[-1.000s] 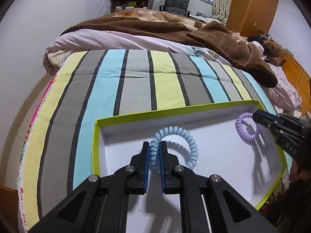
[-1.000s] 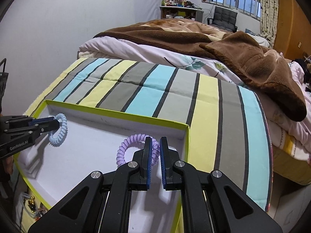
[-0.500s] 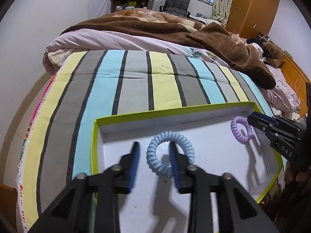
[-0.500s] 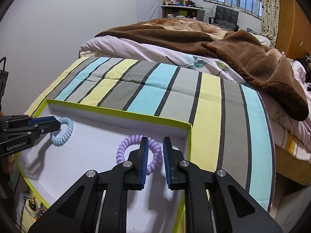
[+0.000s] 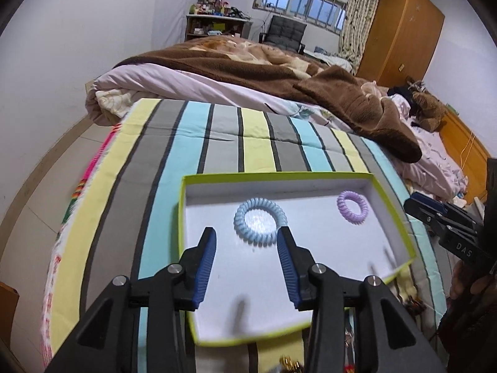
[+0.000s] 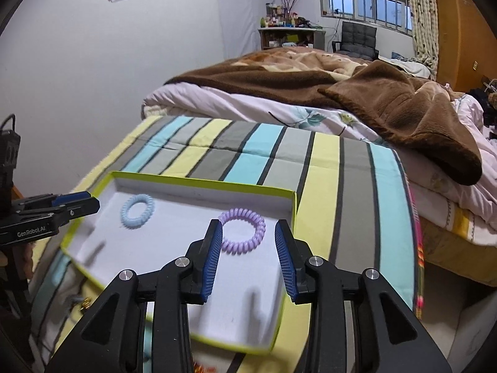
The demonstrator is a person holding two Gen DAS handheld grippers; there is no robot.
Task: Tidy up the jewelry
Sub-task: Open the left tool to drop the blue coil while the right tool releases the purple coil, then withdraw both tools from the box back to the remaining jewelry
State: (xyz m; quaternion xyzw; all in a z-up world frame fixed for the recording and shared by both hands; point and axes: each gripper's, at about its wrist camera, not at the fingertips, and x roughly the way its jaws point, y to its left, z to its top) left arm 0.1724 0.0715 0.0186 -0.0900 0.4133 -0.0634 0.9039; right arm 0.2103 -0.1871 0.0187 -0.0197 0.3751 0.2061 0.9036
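Blue coil band and purple coil band are lying apart inside the green-rimmed tray on the striped bed cover. Left gripper and right gripper are hovering above them, jaws just spreading, nothing pinched.

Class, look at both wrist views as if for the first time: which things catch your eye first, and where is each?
A shallow green-edged box lies on the striped bed cover. Two spiral rings lie apart on its white floor: a blue coil before the open left gripper, a purple coil before the open right gripper.
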